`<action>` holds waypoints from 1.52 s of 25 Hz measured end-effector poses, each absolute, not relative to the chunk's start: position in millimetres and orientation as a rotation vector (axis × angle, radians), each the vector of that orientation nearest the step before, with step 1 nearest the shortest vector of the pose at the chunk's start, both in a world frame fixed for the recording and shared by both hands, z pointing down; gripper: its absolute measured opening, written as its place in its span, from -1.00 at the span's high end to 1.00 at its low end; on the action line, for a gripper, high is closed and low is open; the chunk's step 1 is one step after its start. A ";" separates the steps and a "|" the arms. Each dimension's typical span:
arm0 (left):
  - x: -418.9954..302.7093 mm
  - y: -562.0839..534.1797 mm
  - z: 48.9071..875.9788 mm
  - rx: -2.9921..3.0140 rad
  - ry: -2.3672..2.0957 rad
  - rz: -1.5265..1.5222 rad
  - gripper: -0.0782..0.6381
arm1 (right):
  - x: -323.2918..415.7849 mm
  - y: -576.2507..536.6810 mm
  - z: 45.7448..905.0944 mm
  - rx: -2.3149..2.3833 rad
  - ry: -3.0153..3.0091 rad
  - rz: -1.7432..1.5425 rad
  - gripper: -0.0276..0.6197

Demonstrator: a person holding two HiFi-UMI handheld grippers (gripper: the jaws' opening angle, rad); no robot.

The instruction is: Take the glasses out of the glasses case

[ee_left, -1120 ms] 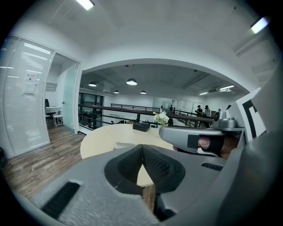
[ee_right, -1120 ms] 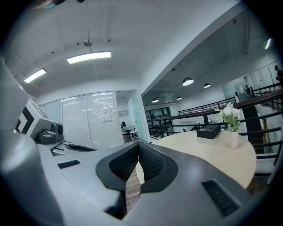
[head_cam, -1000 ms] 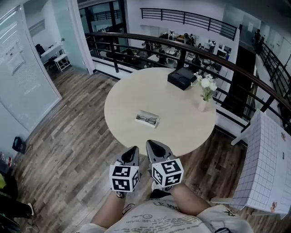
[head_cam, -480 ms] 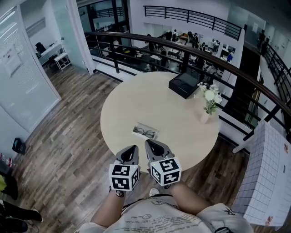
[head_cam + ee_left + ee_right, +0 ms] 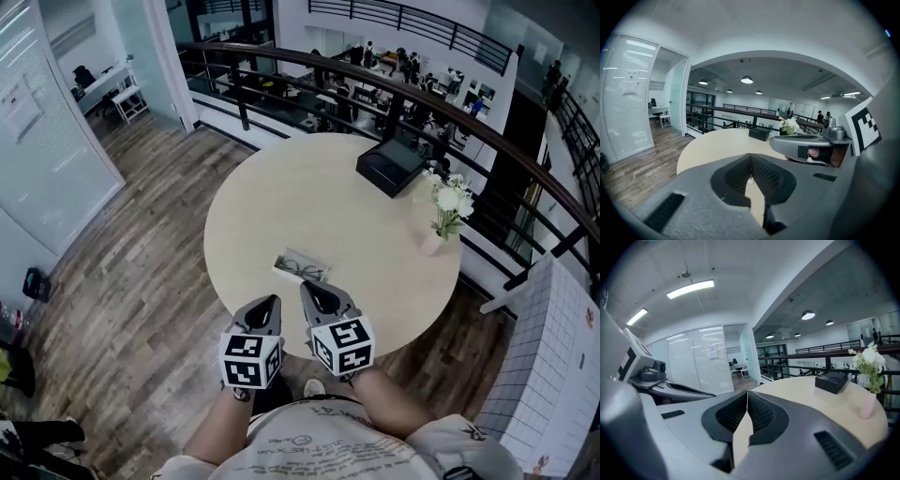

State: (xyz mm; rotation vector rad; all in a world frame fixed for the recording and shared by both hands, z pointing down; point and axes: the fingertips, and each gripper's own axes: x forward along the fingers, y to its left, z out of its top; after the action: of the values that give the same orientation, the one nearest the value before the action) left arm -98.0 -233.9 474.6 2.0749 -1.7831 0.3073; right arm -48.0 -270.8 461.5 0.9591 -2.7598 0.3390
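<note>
Head view looks steeply down on a round pale desk (image 5: 281, 197) with my two grippers held side by side over its near edge. The glasses case (image 5: 302, 269) lies open on the desk just beyond my jaw tips, untouched by either one, and the glasses (image 5: 305, 271) lie inside it. My left gripper (image 5: 265, 307) points forward a little to the left of the case, and my right gripper (image 5: 312, 293) points almost straight at it from the near side. In the left gripper view my left jaws (image 5: 751, 158) meet at their tips and hold nothing, with only bare desk (image 5: 717, 145) showing through the gap lower down. In the right gripper view my right jaws (image 5: 747, 394) are likewise pressed together at the tips and empty. At the far side of the desk sits a black box (image 5: 394, 166), and near the right edge stands a small vase (image 5: 432, 243) of white flowers (image 5: 450, 199). Behind the desk runs a dark railing (image 5: 281, 61), and a wooden floor (image 5: 122, 234) surrounds it.
</note>
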 end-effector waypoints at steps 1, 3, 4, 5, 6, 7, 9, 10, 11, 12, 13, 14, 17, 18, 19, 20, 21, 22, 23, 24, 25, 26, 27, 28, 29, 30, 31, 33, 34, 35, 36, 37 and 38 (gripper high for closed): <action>-99.4 -236.1 477.8 2.075 -1.775 0.311 0.75 | -49.1 -273.0 464.6 0.956 -2.755 0.334 0.87; -102.7 -241.9 484.9 2.078 -1.756 0.318 0.75 | -52.2 -278.0 473.4 0.950 -2.739 0.326 0.87; -104.9 -245.8 487.8 2.085 -1.746 0.322 0.75 | -54.6 -281.3 478.1 0.948 -2.730 0.322 0.86; -107.4 -250.5 489.7 2.094 -1.735 0.328 0.75 | -57.5 -285.3 482.4 0.948 -2.721 0.319 0.86; -110.1 -255.8 490.9 2.106 -1.724 0.335 0.75 | -60.5 -289.6 486.5 0.948 -2.713 0.317 0.86; -112.7 -261.4 491.6 2.118 -1.713 0.341 0.75 | -63.4 -293.9 490.5 0.946 -2.703 0.316 0.86; -117.5 -272.3 492.1 2.135 -1.695 0.345 0.75 | -68.4 -301.4 498.2 0.934 -2.684 0.310 0.86; -120.1 -277.1 492.2 2.139 -1.688 0.343 0.75 | -71.1 -304.6 501.9 0.924 -2.676 0.304 0.86; -123.4 -281.6 492.6 2.142 -1.683 0.341 0.75 | -74.3 -307.8 505.7 0.912 -2.669 0.298 0.86; -127.4 -285.6 493.5 2.142 -1.680 0.340 0.75 | -78.1 -310.9 510.0 0.897 -2.662 0.290 0.86; -131.7 -288.6 494.9 2.140 -1.677 0.338 0.75 | -82.0 -313.5 515.4 0.879 -2.655 0.280 0.86; -136.1 -290.0 497.2 2.136 -1.674 0.336 0.75 | -85.9 -315.0 521.9 0.858 -2.644 0.266 0.86; -145.7 -289.5 505.6 2.121 -1.654 0.328 0.75 | -92.9 -319.5 550.0 0.798 -2.585 0.225 0.86; -147.6 -291.3 507.4 2.117 -1.649 0.328 0.75 | -93.6 -324.7 560.3 0.781 -2.558 0.210 0.86; -149.4 -294.3 508.6 2.113 -1.645 0.329 0.75 | -93.8 -331.9 569.9 0.766 -2.530 0.191 0.86; -151.4 -297.6 509.6 2.111 -1.643 0.330 0.75 | -94.2 -339.5 578.9 0.752 -2.501 0.170 0.86; -153.7 -300.1 510.7 2.110 -1.641 0.332 0.75 | -95.0 -346.1 587.2 0.737 -2.473 0.147 0.86; -155.8 -301.4 512.1 2.108 -1.637 0.333 0.75 | -96.0 -350.7 594.9 0.717 -2.444 0.125 0.86; -157.3 -301.7 513.9 2.106 -1.633 0.335 0.75 | -97.1 -353.4 601.4 0.692 -2.417 0.101 0.86; -158.2 -301.2 515.8 2.104 -1.627 0.337 0.75 | -98.4 -355.1 606.6 0.662 -2.393 0.070 0.86; -158.5 -300.5 517.5 2.102 -1.622 0.340 0.75 | -99.6 -356.6 611.0 0.632 -2.370 0.033 0.86; -158.7 -299.6 518.9 2.101 -1.619 0.342 0.75 | -100.6 -358.2 615.4 0.605 -2.348 -0.002 0.86; -158.8 -298.9 519.4 2.100 -1.619 0.343 0.75 | -101.4 -359.9 620.2 0.581 -2.326 -0.034 0.86; -158.8 -298.1 519.0 2.101 -1.620 0.342 0.75 | -101.7 -361.8 625.2 0.560 -2.304 -0.061 0.86; -158.9 -297.2 518.0 2.102 -1.623 0.339 0.75 | -101.5 -363.5 630.3 0.541 -2.281 -0.082 0.86; -159.6 -296.2 516.7 2.101 -1.627 0.337 0.75 | -101.5 -365.1 635.3 0.524 -2.260 -0.098 0.86; -161.4 -295.2 515.6 2.100 -1.632 0.335 0.75 | -102.4 -366.5 640.3 0.509 -2.241 -0.108 0.86; -168.6 -293.0 515.0 2.092 -1.643 0.335 0.75 | -107.4 -367.9 650.5 0.481 -2.210 -0.119 0.86; -172.5 -291.8 515.4 2.087 -1.648 0.334 0.75 | -109.9 -367.9 655.8 0.466 -2.195 -0.124 0.86; -175.9 -290.7 515.9 2.080 -1.655 0.331 0.75 | -111.1 -367.8 661.3 0.448 -2.177 -0.131 0.86; -178.8 -289.8 516.5 2.072 -1.661 0.326 0.75 | -111.0 -368.1 666.8 0.430 -2.156 -0.141 0.86; -181.3 -289.1 516.9 2.064 -1.668 0.320 0.75 | -109.7 -369.0 671.8 0.414 -2.135 -0.151 0.86; -183.8 -288.5 517.3 2.056 -1.673 0.314 0.75 | -107.9 -370.8 675.7 0.404 -2.115 -0.160 0.86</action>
State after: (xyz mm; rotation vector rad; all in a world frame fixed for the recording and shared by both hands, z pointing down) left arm -183.8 -288.5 517.3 2.0560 -1.6733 0.3142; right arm -107.9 -370.8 675.7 0.4036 -2.1154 -0.1599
